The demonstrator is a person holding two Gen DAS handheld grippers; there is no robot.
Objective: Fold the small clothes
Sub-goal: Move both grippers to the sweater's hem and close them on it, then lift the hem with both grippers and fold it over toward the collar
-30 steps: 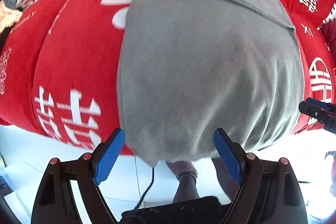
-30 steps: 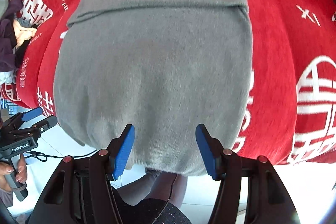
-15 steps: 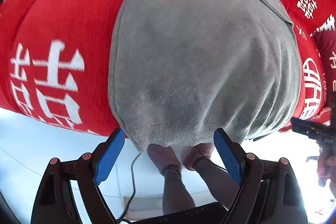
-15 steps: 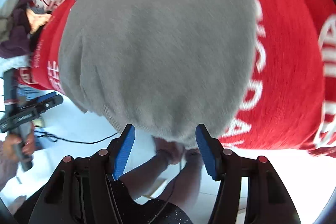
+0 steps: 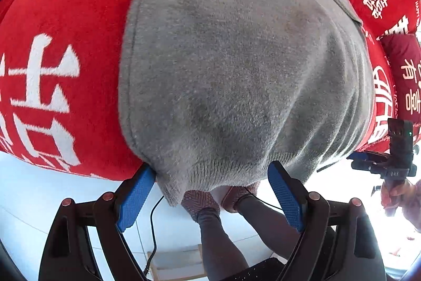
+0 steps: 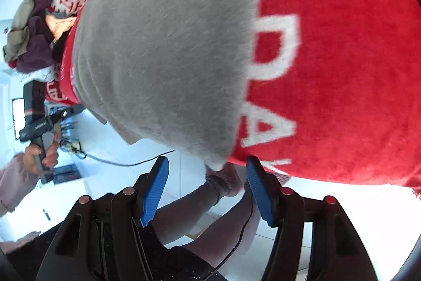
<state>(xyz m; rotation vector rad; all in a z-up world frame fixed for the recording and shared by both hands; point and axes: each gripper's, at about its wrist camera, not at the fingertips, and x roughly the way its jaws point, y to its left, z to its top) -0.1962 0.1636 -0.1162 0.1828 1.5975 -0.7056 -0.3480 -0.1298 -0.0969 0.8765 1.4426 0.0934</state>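
A grey sweater [image 5: 236, 70] lies flat on a red blanket [image 5: 65, 30] with white lettering, its ribbed hem hanging over the near edge. My left gripper [image 5: 211, 167] is open, and the hem's left corner sits between its blue pads [image 5: 134, 199] without being pinched. In the right wrist view the sweater [image 6: 163, 57] fills the middle. Its right bottom corner hangs just in front of my open right gripper [image 6: 208, 159], between the fingertips. Each gripper shows in the other's view, held by a hand: the right gripper [image 5: 389, 165] and the left gripper [image 6: 39, 123].
A pile of mixed clothes [image 6: 29, 36] sits at the blanket's far left. A dark red cushion [image 5: 405, 70] lies at the right. Below the edge are the person's legs and pink-socked feet [image 5: 202, 202], a black cable [image 6: 126, 162] and white floor tiles.
Both grippers have dropped and tipped downward toward the sweater's near hem, which now sits between their pads. The jaws stand about as wide as before.
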